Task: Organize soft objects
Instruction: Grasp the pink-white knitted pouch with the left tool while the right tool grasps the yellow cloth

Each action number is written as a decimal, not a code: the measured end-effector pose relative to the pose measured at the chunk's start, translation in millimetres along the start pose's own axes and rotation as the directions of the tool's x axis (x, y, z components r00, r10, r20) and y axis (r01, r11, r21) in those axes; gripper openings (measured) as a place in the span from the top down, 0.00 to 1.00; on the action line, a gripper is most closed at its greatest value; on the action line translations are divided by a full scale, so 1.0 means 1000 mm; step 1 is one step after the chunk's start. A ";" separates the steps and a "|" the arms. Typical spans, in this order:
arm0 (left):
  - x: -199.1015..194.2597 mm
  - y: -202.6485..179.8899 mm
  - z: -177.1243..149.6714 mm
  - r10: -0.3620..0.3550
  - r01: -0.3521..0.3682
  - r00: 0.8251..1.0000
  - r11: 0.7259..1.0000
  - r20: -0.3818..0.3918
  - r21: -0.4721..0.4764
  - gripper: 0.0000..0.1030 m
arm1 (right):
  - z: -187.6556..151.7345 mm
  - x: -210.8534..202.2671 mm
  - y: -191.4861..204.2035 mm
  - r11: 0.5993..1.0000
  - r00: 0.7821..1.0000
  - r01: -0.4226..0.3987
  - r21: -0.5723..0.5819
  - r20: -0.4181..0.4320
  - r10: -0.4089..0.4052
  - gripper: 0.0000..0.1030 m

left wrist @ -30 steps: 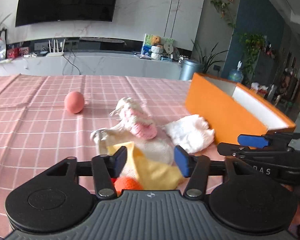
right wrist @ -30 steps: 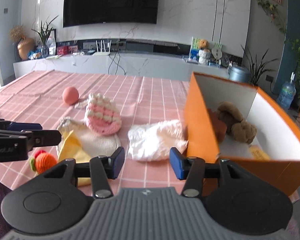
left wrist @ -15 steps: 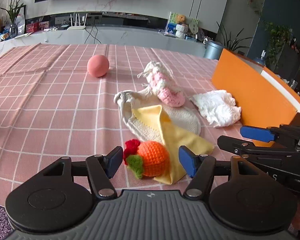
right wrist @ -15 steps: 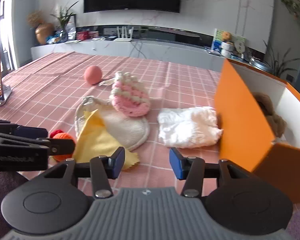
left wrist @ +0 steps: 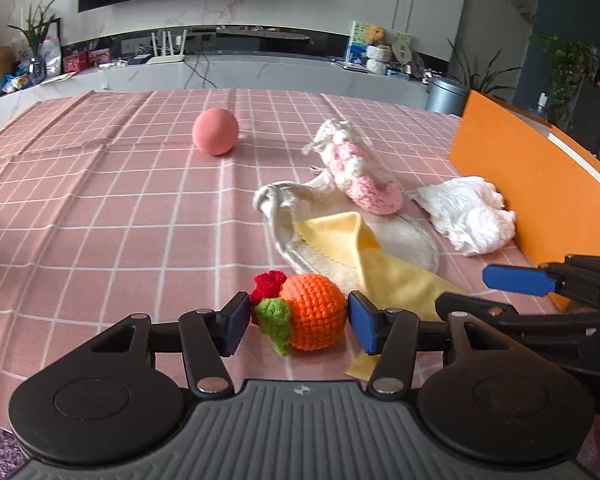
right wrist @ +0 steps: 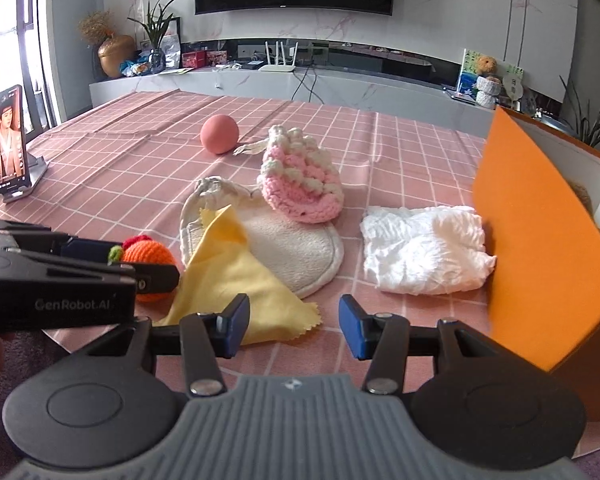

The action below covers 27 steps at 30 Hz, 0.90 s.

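A crocheted orange fruit (left wrist: 312, 312) with a green leaf and red tip lies near the table's front edge, between the pads of my left gripper (left wrist: 298, 326). Its jaws are closing, and a thin gap still shows on the right side. From the right wrist the same fruit (right wrist: 150, 258) shows between those fingers. My right gripper (right wrist: 293, 326) is open over a corner of the yellow cloth (right wrist: 236, 276), gripping nothing. The yellow cloth lies on a cream drawstring bag (right wrist: 296, 248). Behind sit a pink-and-white crochet pouch (right wrist: 300, 184) and a pink ball (right wrist: 219, 134).
A crumpled white cloth (right wrist: 424, 256) lies against the orange box (right wrist: 540, 240) at the right, with a brown plush barely showing inside. A phone on a stand (right wrist: 8, 144) is at the far left. The pink checked tablecloth (left wrist: 100, 208) covers the table.
My left gripper sank toward the table, the orange fruit came between its pads, and the jaws narrowed. My right gripper slid left and down from the white cloth toward the yellow cloth.
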State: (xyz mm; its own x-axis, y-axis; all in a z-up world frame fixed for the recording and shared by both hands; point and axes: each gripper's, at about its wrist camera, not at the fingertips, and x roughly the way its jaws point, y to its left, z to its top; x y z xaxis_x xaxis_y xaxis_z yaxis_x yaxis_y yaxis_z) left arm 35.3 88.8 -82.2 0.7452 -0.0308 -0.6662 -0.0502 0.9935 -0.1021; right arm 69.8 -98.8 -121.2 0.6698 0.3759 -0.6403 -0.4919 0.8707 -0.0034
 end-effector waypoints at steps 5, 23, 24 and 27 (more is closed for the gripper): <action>0.006 0.005 0.005 0.035 -0.035 0.999 0.999 0.012 0.009 0.39 | 0.001 0.015 0.005 1.000 0.999 -0.027 0.001 -0.029 0.027 0.52; 0.004 0.004 0.014 0.040 -0.043 0.997 0.998 0.073 0.044 0.20 | 0.003 0.008 0.006 1.000 1.000 -0.005 -0.026 0.016 0.005 0.99; 0.002 0.002 0.017 0.032 -0.035 0.996 0.998 0.078 0.046 0.19 | 0.005 0.005 0.004 1.000 1.000 0.007 -0.022 0.027 -0.007 0.99; 0.001 -0.003 0.025 -0.003 -0.003 0.996 0.998 0.092 0.065 0.19 | 0.010 -0.002 -0.004 0.999 0.998 0.049 -0.010 0.050 -0.048 0.99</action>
State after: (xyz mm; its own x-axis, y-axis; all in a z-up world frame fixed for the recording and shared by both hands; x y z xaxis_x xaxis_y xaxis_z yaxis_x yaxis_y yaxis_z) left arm 52.8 88.2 -63.4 0.8034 -0.0240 -0.5949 -0.0088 0.9986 -0.0522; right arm 75.6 -100.0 -112.1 0.7196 0.3490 -0.6004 -0.4643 0.8847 -0.0421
